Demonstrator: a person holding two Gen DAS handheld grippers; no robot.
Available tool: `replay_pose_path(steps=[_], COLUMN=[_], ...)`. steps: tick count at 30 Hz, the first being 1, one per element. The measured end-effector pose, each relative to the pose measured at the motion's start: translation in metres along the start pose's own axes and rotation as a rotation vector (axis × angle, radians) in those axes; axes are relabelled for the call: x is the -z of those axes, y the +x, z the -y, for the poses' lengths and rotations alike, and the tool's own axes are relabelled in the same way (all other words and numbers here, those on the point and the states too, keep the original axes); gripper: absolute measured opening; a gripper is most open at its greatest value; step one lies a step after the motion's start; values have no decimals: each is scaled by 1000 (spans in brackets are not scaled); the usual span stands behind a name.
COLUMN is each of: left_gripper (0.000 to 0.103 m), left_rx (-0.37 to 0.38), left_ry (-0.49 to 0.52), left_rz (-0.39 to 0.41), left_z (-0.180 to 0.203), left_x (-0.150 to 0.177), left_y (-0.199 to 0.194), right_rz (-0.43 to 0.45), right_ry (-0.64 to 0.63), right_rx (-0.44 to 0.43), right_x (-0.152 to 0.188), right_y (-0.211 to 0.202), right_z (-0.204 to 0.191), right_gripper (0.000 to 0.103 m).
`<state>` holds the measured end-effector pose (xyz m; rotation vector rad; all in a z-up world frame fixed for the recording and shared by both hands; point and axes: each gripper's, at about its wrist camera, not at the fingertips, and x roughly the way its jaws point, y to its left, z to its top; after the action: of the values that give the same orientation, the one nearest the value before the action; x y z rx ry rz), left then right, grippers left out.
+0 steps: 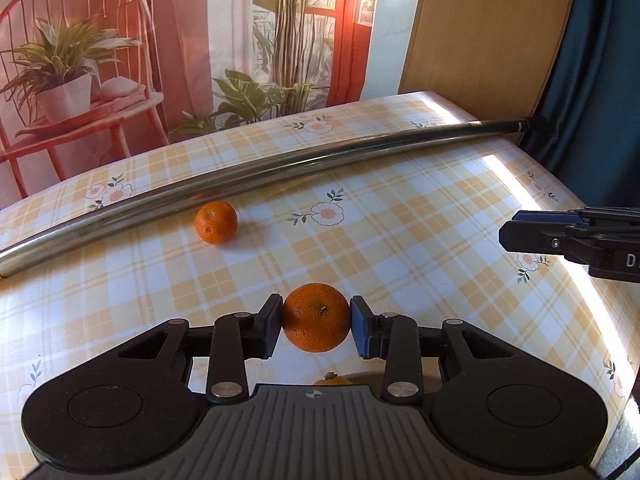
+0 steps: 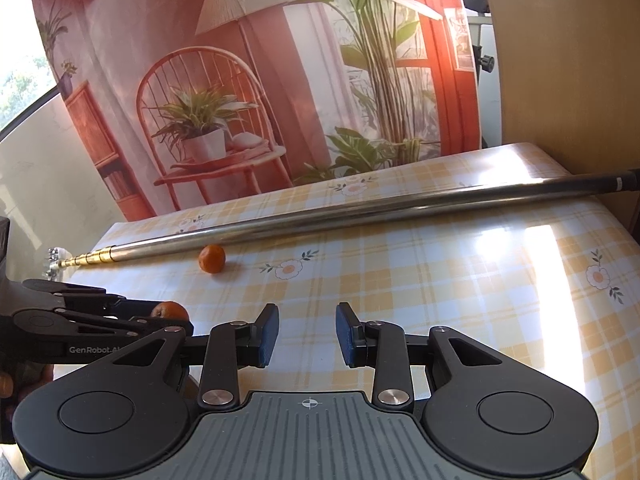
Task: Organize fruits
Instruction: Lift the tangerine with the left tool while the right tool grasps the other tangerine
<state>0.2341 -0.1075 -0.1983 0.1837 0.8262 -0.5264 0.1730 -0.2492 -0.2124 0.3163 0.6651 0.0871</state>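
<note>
The left gripper [image 1: 316,326] clasps a tangerine [image 1: 316,317] between its pads, near the front of the checked tablecloth [image 1: 420,240]. To its right, the right gripper [image 2: 307,334] holds nothing, pads apart. Farther back, a second tangerine [image 1: 215,222] rests just beside a long metal pole [image 1: 280,170].

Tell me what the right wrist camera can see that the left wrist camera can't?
Only the right wrist view shows the pole's gold telescoping tip and the right gripper, open with nothing between its fingers. Only the left wrist view shows the left gripper squeezing a mandarin head-on. Both show the loose mandarin beside the metal pole on the checked tablecloth.
</note>
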Motion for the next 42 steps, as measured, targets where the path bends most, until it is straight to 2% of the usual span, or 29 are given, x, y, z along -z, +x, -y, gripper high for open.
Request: replay_pose_path(steps=[8, 19, 26, 31, 37, 42], left_gripper=[38, 38, 38, 38, 38, 38], left_rx=[-11, -151, -234, -251, -313, -315], left_ry=[-92, -201, -306, -362, -383, -427], left_rz=[65, 164, 215, 231, 259, 261], left_z=[-25, -81, -107, -118, -119, -124], left_x=[20, 39, 47, 55, 62, 67], left_y=[-60, -127, -142, -144, -145, -140], right_rz=[-7, -2, 24, 31, -9, -47], right_ry=[-46, -159, -291, -377, -304, -245], right_rx=[-18, -50, -62, -61, -53, -17], right_x=[-6, -17, -29, -43, -57, -57], right_y=[-1, 8, 28, 56, 105, 144], right_z=[-22, -76, -117, -134, -138, -136], right_gripper=[30, 30, 30, 30, 30, 30])
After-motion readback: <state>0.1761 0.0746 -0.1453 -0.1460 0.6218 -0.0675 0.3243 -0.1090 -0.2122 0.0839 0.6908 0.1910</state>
